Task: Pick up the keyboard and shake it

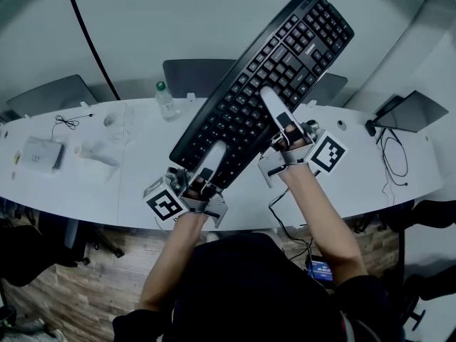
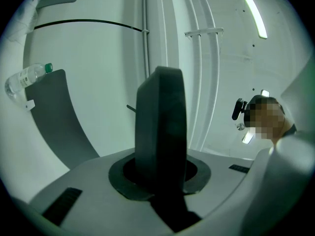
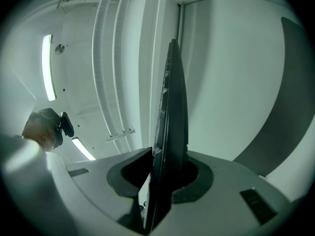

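Note:
A black keyboard (image 1: 285, 55) is up in the air above the white table (image 1: 85, 184), tilted with its far right end highest. My left gripper (image 1: 212, 154) is shut on its lower left end, one white finger lying over the keys. My right gripper (image 1: 271, 102) is shut on the front edge near the middle, with a finger across the keys as well. In the left gripper view the keyboard (image 2: 162, 127) stands edge-on between the jaws of the left gripper (image 2: 160, 176). The right gripper view shows the keyboard (image 3: 172, 107) as a thin edge clamped in the right gripper (image 3: 165, 181).
A water bottle (image 1: 165, 100) and a clear cup (image 1: 114, 123) stand on the table behind the keyboard. A white box (image 1: 41, 153) lies at the left. A dark device (image 1: 413, 109) and cables (image 1: 390, 155) are at the right. A grey chair (image 1: 196, 77) stands beyond the table.

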{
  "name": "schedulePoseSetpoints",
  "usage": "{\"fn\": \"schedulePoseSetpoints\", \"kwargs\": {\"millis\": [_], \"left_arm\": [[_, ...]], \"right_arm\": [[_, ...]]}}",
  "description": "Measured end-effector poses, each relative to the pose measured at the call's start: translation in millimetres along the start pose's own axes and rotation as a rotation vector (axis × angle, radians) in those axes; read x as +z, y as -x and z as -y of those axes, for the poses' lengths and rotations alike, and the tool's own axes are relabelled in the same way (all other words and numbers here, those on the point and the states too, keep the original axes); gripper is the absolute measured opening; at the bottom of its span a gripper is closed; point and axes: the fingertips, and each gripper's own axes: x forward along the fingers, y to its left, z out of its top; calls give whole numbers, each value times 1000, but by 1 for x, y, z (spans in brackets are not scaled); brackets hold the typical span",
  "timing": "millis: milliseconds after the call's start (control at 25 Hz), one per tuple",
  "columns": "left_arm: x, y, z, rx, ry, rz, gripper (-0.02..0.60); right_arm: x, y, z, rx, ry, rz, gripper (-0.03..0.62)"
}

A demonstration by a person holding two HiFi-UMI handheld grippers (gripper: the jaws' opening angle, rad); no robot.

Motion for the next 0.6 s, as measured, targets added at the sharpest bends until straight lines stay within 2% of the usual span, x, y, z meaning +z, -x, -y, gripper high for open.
{"fn": "schedulePoseSetpoints", "kwargs": {"millis": [360, 600], "left_arm": [[2, 2, 0, 28, -84, -66, 97], [8, 2, 3, 23, -79, -38, 97]], "right_arm": [[-5, 11, 5, -4, -8, -20, 112], [-7, 25, 1, 4, -14, -29, 110]]}}
